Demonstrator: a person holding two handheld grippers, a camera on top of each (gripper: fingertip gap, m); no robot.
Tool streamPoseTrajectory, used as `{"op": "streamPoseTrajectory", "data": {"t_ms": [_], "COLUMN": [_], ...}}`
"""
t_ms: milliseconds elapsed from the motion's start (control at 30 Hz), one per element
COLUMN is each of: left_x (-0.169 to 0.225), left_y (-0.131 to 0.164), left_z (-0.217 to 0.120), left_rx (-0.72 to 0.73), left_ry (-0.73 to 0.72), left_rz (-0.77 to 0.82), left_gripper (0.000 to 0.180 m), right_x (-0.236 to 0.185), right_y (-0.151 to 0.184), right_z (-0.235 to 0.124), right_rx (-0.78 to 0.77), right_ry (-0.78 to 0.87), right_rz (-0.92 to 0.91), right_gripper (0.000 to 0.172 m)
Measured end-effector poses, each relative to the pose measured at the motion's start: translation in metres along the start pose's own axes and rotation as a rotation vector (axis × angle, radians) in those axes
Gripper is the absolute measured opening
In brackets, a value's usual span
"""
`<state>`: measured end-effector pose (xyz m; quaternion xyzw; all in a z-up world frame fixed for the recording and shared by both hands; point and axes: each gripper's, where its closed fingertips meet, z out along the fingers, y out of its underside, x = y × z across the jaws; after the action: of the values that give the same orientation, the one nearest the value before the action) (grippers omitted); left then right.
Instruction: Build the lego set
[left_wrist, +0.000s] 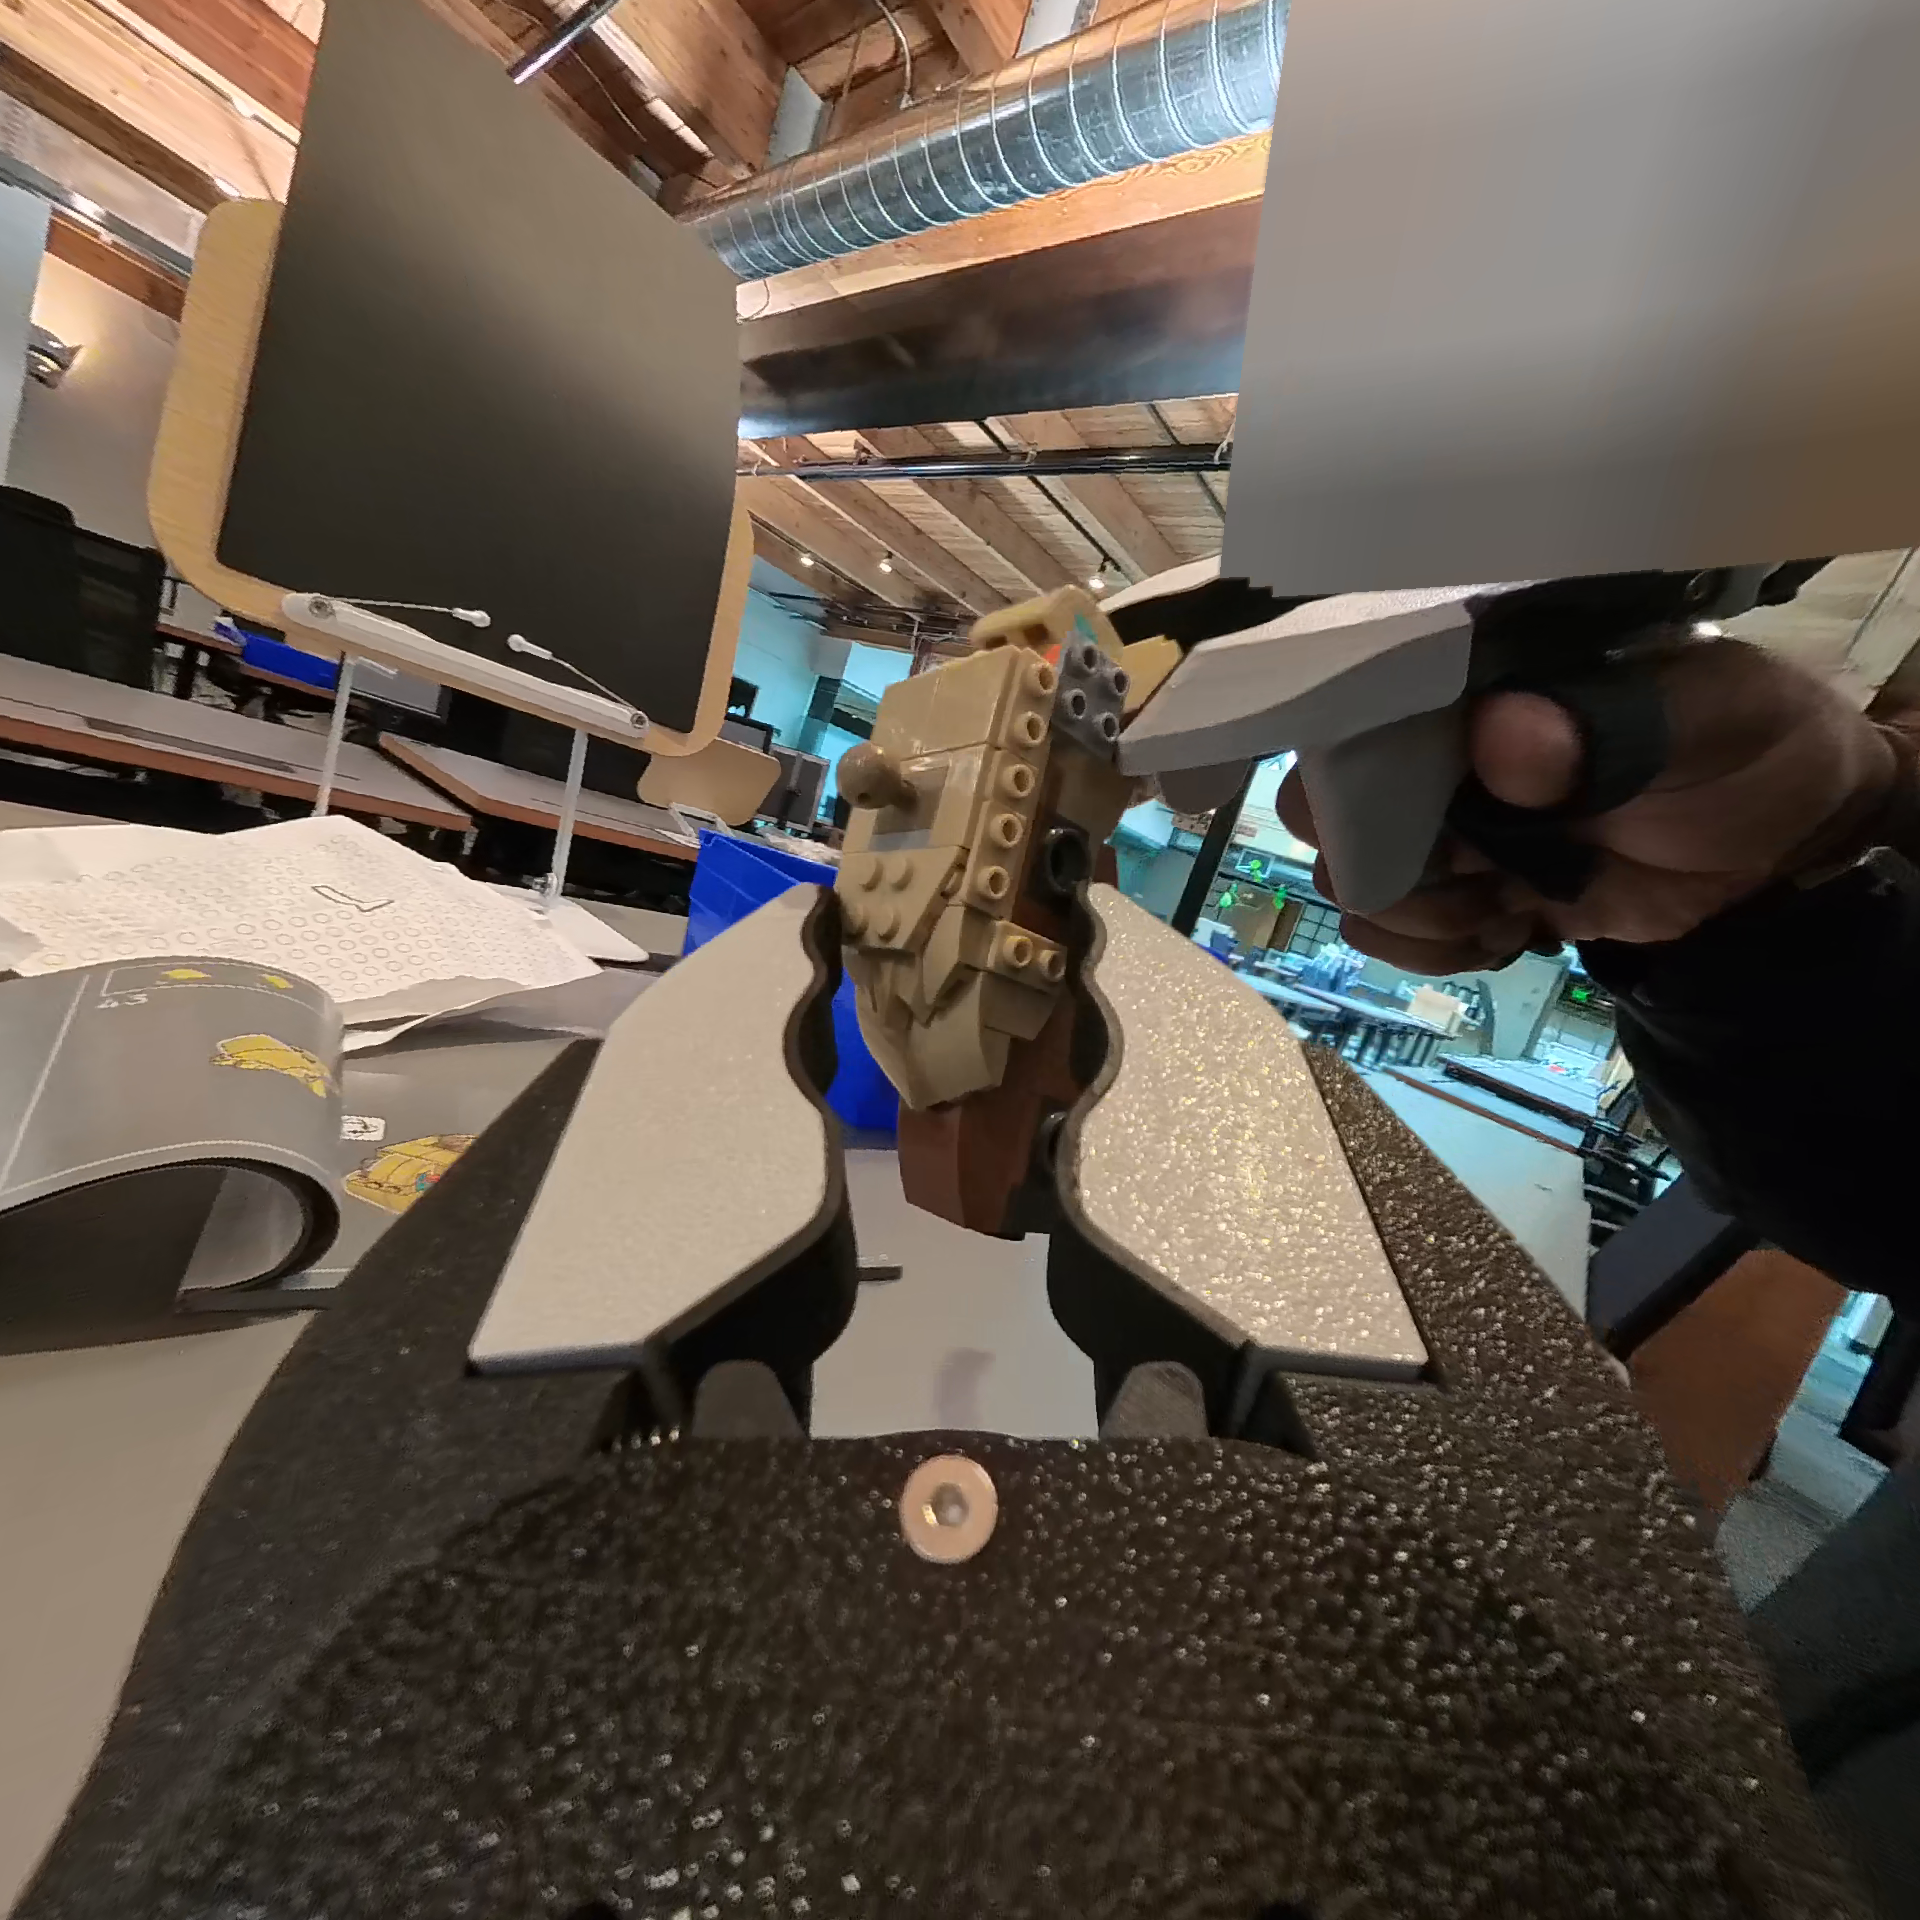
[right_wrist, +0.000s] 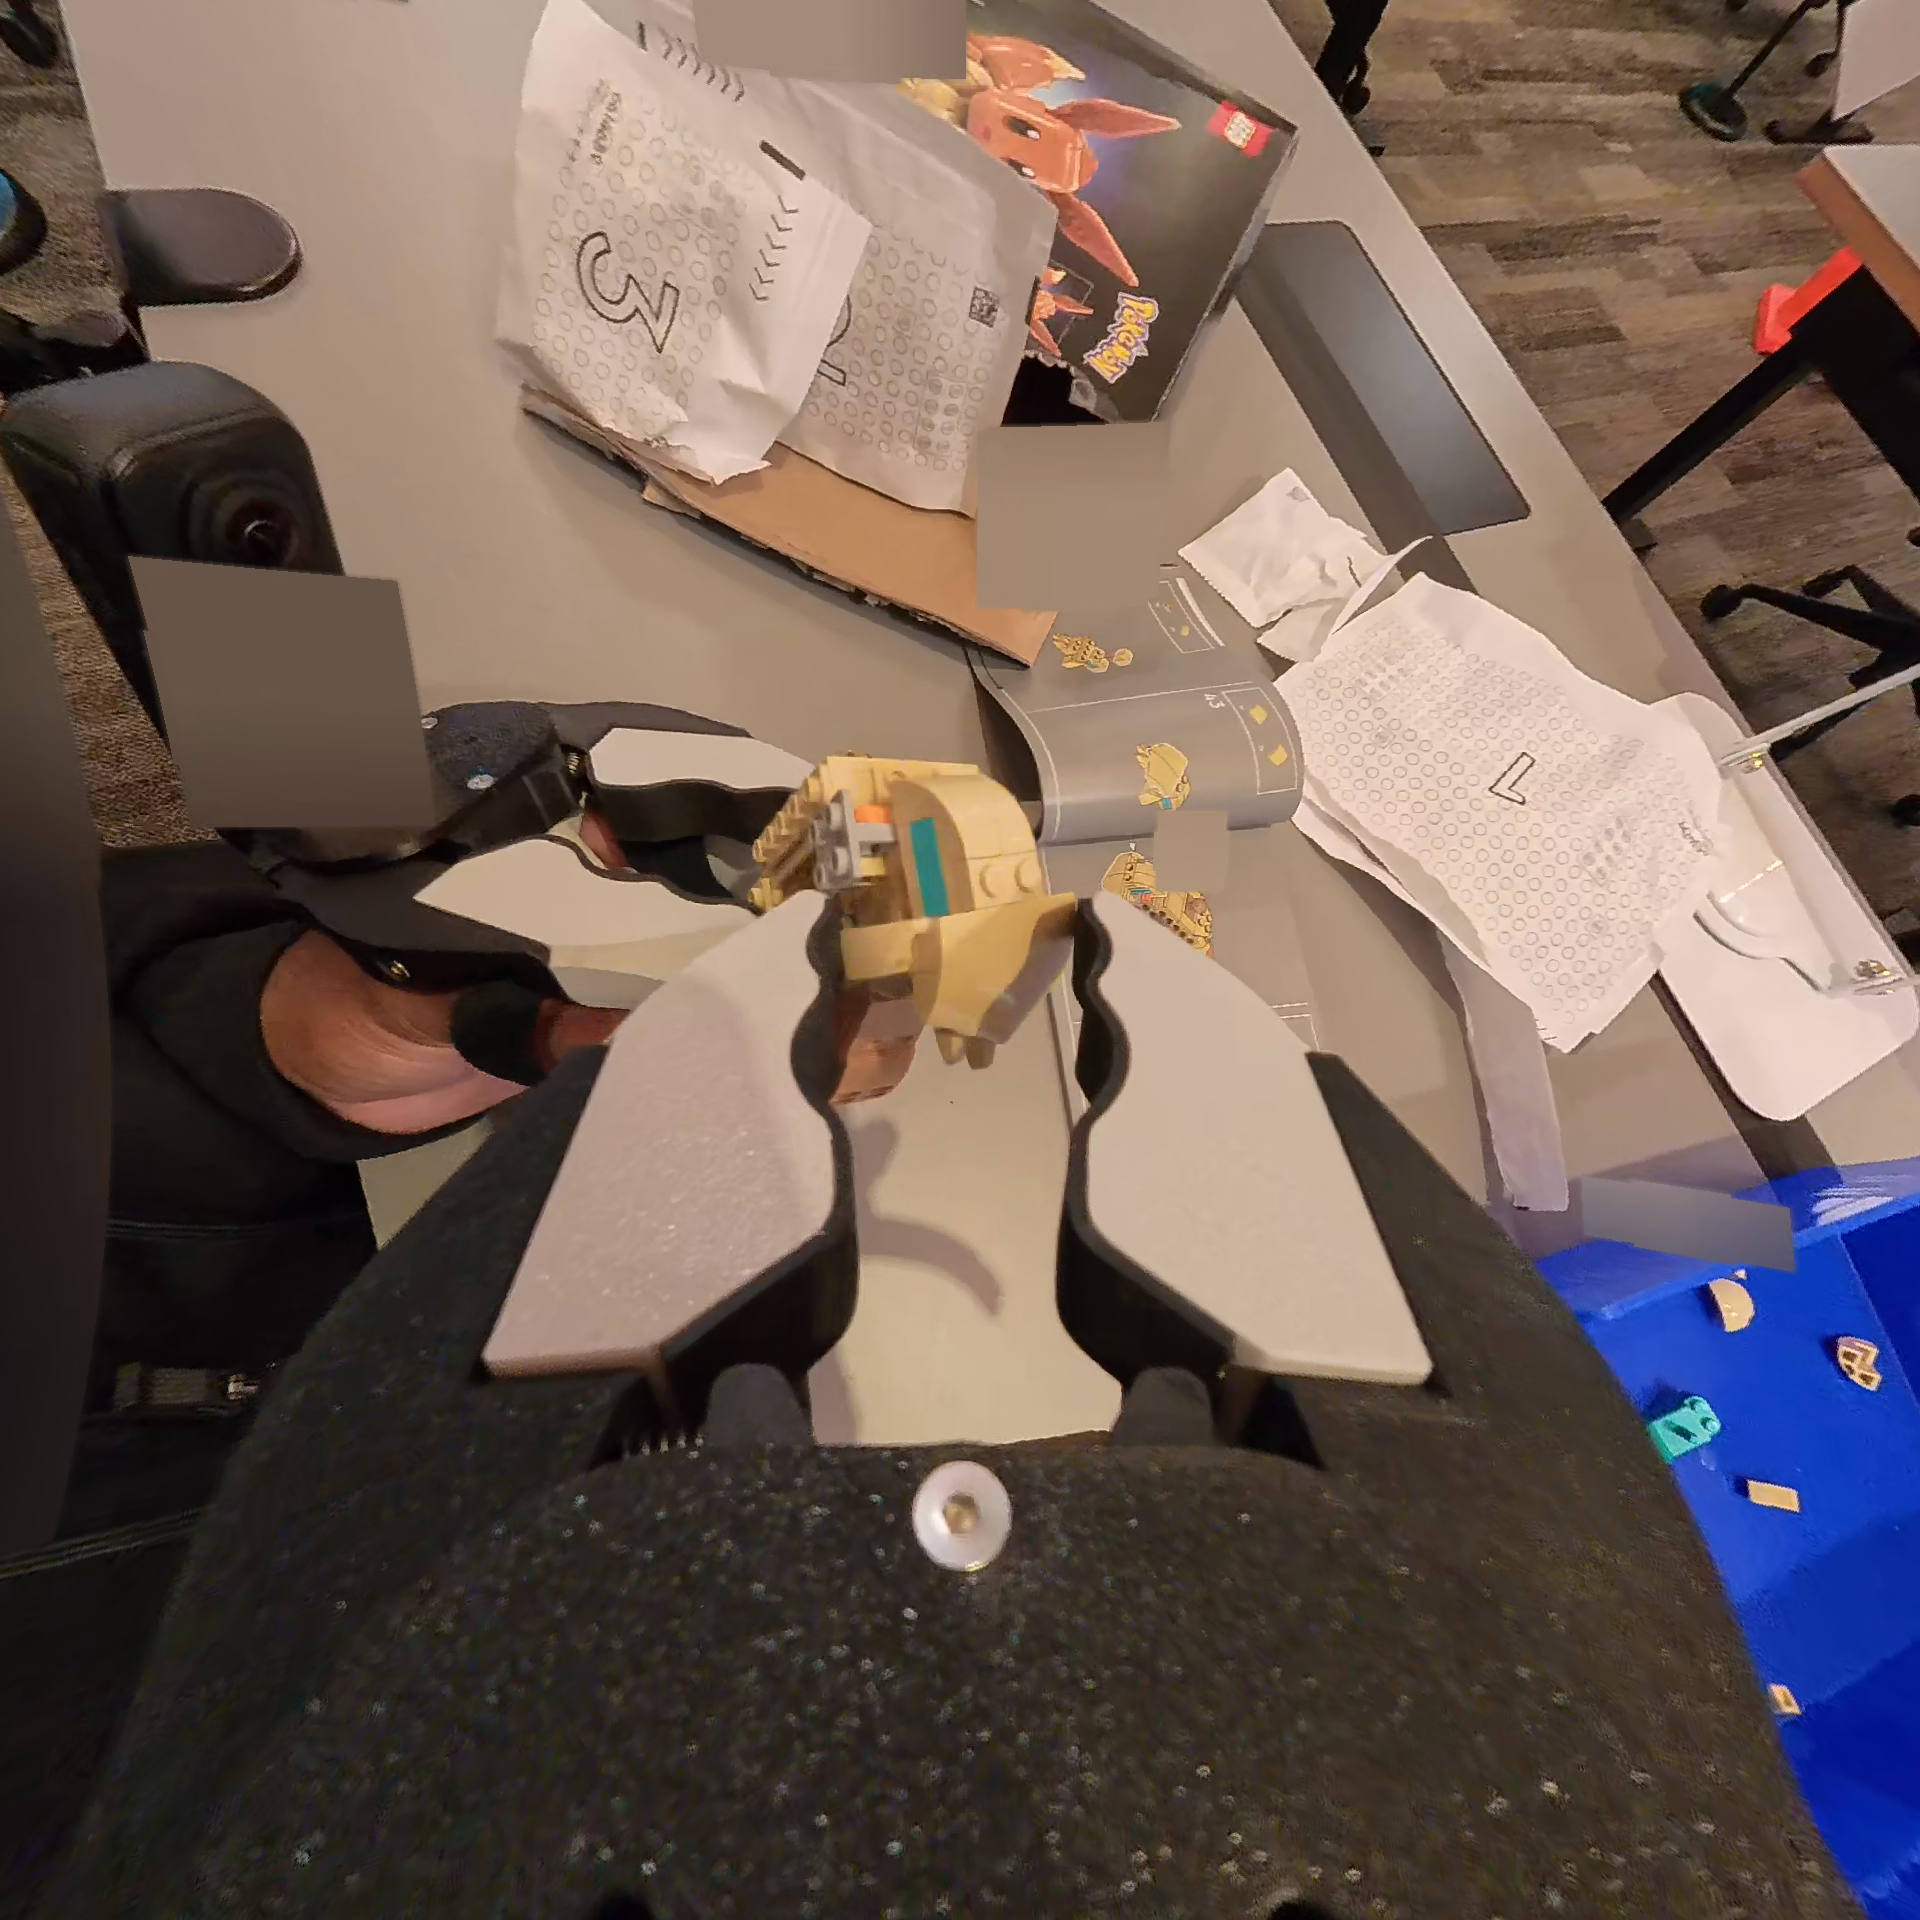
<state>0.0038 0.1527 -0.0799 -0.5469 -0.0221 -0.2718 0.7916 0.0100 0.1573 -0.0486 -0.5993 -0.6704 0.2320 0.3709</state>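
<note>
Tan and brown bricks fill the middle of both views: a brick model (left_wrist: 961, 894) is up off the grey worktop (right_wrist: 582, 582), caught between two grippers at once. The left gripper (left_wrist: 951, 935) has its jaws narrowed onto the model's lower half, the wavy black pads (left_wrist: 821, 987) bearing on the tan side on one flank and the brown underside on the other. In the right wrist view the same gripper comes in from the left edge, a gloved hand (right_wrist: 395, 1039) behind it, its fingers closed on the studded tan end.

The right gripper (right_wrist: 945, 956) is set to a middling gap, and the model's rounded tan end, with a teal strip and a small grey plate, sits between its tips. The left pad (right_wrist: 821, 966) lies against the tan shell; a sloped tan piece reaches the right pad. In the left wrist view that gripper's grey fingertip (left_wrist: 1143, 743) touches the grey studded plate at the top of the model.

Moving outward: an open instruction booklet (right_wrist: 1153, 758) lies just past the model, curling up from the worktop. Torn white paper bags (right_wrist: 1486, 790) sprawl towards the worktop's right edge, more bags (right_wrist: 675, 281) and a printed box (right_wrist: 1143, 187) at the far edge. A blue bin (right_wrist: 1756, 1455) with loose pieces sits at the near right corner.
</note>
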Motion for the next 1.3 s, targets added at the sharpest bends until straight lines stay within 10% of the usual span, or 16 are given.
{"op": "streamPoseTrajectory", "data": {"t_ms": [1300], "left_x": [-0.0036], "left_y": [-0.0003], "left_z": [-0.0003], "left_rx": [-0.003], "left_ry": [-0.022], "left_rz": [-0.001], "left_gripper": [0.041], "right_x": [-0.0001], "right_y": [-0.0040], "right_z": [0.0018], "right_rx": [0.108], "right_ry": [-0.004], "right_rz": [0.180], "right_gripper": [0.045]}}
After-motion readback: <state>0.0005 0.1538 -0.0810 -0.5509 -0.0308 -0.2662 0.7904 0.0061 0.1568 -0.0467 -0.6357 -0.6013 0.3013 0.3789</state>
